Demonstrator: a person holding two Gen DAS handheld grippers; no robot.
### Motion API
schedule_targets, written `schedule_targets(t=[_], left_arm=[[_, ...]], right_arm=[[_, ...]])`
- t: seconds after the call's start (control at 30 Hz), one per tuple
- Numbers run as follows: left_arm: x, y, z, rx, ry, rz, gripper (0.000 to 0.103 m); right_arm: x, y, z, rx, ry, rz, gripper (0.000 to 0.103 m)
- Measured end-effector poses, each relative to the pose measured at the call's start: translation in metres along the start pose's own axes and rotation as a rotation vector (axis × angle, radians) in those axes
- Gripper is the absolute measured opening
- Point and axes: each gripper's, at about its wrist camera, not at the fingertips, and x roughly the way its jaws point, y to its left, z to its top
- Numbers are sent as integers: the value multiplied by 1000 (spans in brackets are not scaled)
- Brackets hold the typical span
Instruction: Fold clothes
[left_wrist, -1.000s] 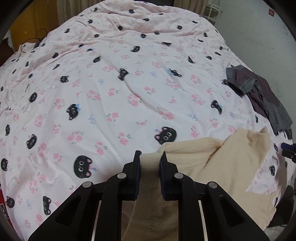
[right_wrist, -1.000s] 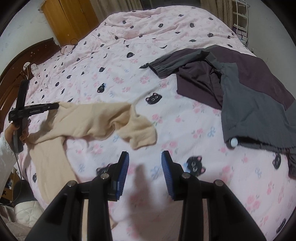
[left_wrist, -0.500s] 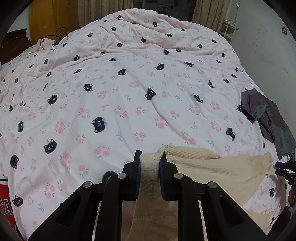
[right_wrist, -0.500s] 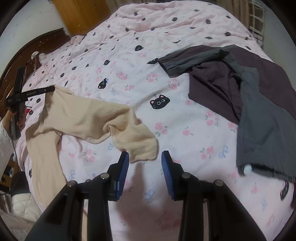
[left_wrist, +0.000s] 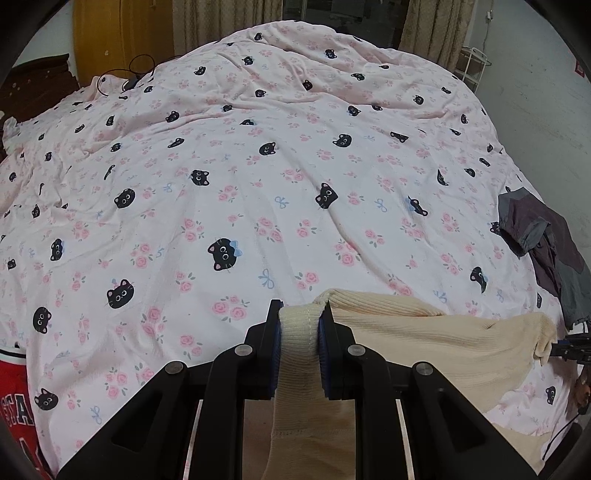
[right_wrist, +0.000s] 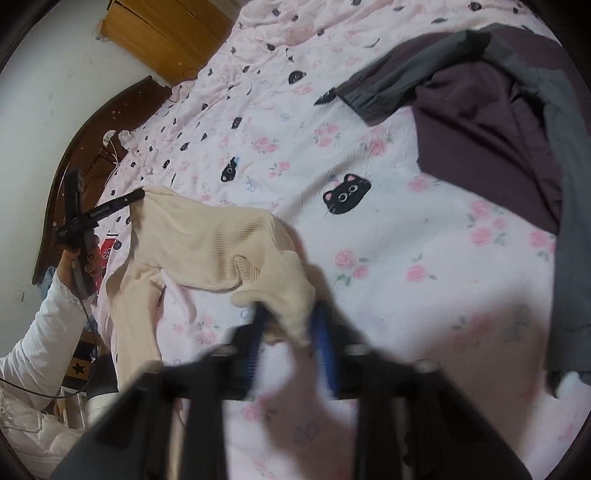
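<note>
A cream ribbed sweater (left_wrist: 424, 332) lies stretched along the near edge of the bed. My left gripper (left_wrist: 300, 321) is shut on one ribbed end of it, and the cloth hangs down between the fingers. In the right wrist view the sweater (right_wrist: 207, 240) runs from the left gripper (right_wrist: 92, 218) to my right gripper (right_wrist: 290, 325). The right gripper's jaws are closing, blurred, with the bunched other end between the blue pads (right_wrist: 323, 332). A hand (right_wrist: 74, 258) in a white sleeve holds the left gripper.
A pink cover with a black cat print (left_wrist: 258, 166) spreads over the whole bed. A dark purple and grey garment (right_wrist: 480, 122) lies crumpled at the right side. A red garment (left_wrist: 14, 406) shows at the lower left. A wooden headboard (right_wrist: 92, 140) and wardrobe (right_wrist: 166, 33) stand behind.
My right gripper has dropped forward onto the sweater's loose end and its jaws have narrowed around it. The left gripper has tilted up a little, still gripping its end.
</note>
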Motion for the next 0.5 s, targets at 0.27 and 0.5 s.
schedule_targets(t=[0.27, 0.5], left_arm=[[-1, 2, 1, -6, -8, 7, 15], [-4, -1, 5, -25, -35, -2, 15]], right_arm=[[-31, 20, 10, -98, -65, -101, 7], [-84, 37, 21, -195, -160, -209, 7]])
